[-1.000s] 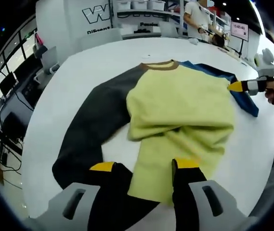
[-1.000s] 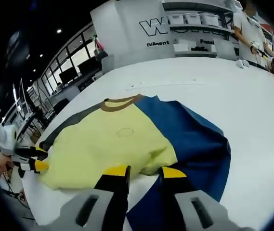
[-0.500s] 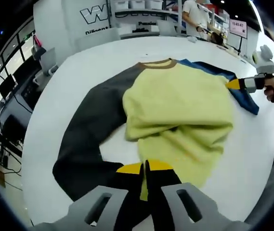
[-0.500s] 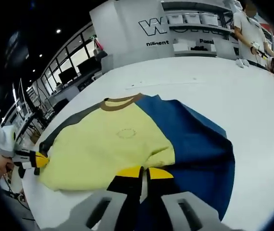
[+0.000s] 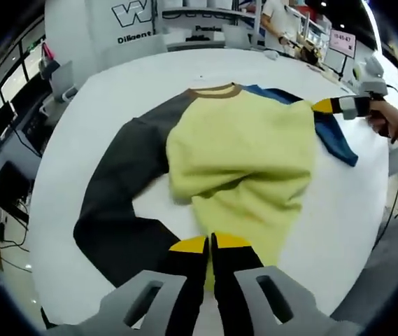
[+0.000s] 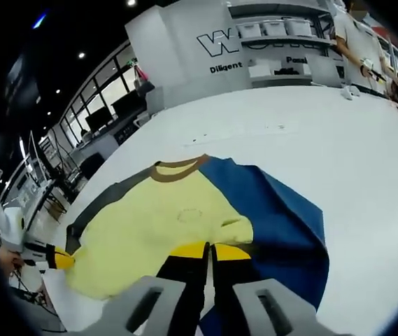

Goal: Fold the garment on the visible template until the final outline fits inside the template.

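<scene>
Left gripper view, near to far. The left gripper [image 5: 210,243], black jaws with yellow tips, is pressed together on the near hem of the yellow-bodied fleece garment [image 5: 244,157], which lies on the large white round-cornered table [image 5: 73,150]. The garment's dark grey sleeve [image 5: 118,192] curves along the table's left side toward its near edge. The brown collar [image 5: 212,90] points to the far edge. At the table's right edge the right gripper [image 5: 324,106], carried by a person's hand [image 5: 380,119], grips the blue sleeve [image 5: 335,136].

Right gripper view, near to far. The right gripper's jaws are closed on fabric where the yellow body's bunched edge meets the blue sleeve. Beyond the garment, bare table runs to a white counter bearing dark lettering [image 6: 237,52]. At the near left table edge the left gripper pinches the yellow hem.
</scene>
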Demonstrator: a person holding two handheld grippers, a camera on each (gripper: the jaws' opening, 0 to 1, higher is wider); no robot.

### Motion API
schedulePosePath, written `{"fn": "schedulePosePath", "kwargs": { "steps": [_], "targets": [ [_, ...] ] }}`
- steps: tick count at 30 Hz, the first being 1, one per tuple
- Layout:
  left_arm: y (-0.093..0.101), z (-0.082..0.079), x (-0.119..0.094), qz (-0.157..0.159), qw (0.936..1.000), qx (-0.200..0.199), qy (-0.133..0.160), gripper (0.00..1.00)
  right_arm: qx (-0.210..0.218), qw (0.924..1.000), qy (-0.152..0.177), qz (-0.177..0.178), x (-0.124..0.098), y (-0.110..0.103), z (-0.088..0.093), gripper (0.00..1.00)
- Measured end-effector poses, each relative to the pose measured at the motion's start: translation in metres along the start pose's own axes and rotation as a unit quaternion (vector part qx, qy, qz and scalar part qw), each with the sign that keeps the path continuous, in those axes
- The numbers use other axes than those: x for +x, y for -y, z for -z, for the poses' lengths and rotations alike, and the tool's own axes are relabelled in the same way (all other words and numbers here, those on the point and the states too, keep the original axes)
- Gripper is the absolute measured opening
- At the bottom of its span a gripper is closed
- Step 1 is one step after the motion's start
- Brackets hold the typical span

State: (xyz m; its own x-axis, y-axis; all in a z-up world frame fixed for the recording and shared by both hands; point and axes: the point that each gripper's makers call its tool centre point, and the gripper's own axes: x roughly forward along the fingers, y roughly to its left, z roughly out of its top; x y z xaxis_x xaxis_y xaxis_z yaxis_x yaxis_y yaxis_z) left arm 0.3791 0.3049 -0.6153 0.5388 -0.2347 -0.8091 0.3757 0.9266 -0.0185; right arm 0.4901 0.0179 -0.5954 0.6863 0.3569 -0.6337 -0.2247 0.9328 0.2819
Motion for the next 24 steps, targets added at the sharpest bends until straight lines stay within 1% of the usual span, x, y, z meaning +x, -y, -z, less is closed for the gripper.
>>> {"fn": "schedulePosePath", "kwargs": {
  "steps": [2, 4, 6, 8, 13, 15, 24],
  "targets": [
    [0.004, 0.002, -0.003, 0.008, 0.9999, 0.006, 0.002, 0.05, -0.004, 1.0000, 0.006, -0.001, 0.001, -0.001, -0.005, 0.00],
    [0.013, 0.007, -0.007, 0.025, 0.9996, 0.015, -0.003, 0.05, -0.006, 1.0000, 0.000, 0.000, 0.004, -0.003, -0.008, 0.00],
    [0.017, 0.011, -0.010, 0.031, 0.9992, 0.022, -0.009, 0.05, -0.007, 1.0000, 0.002, 0.003, 0.004, -0.003, -0.011, 0.00],
    [0.023, 0.013, -0.014, 0.036, 0.9987, 0.034, -0.009, 0.05, -0.008, 1.0000, 0.002, 0.003, 0.007, -0.005, -0.015, 0.00],
    [0.036, 0.012, -0.028, 0.062, 0.9976, 0.029, -0.005, 0.05, -0.006, 1.0000, 0.001, 0.006, 0.011, -0.005, -0.018, 0.00],
    [0.039, 0.013, -0.032, 0.064, 0.9974, 0.032, -0.004, 0.05, -0.003, 1.0000, -0.001, 0.009, 0.011, -0.004, -0.018, 0.00],
    [0.046, 0.026, -0.052, 0.064, 0.9969, 0.041, -0.022, 0.05, 0.003, 0.9997, -0.015, 0.017, 0.011, 0.000, -0.012, 0.00]
  ]
}}
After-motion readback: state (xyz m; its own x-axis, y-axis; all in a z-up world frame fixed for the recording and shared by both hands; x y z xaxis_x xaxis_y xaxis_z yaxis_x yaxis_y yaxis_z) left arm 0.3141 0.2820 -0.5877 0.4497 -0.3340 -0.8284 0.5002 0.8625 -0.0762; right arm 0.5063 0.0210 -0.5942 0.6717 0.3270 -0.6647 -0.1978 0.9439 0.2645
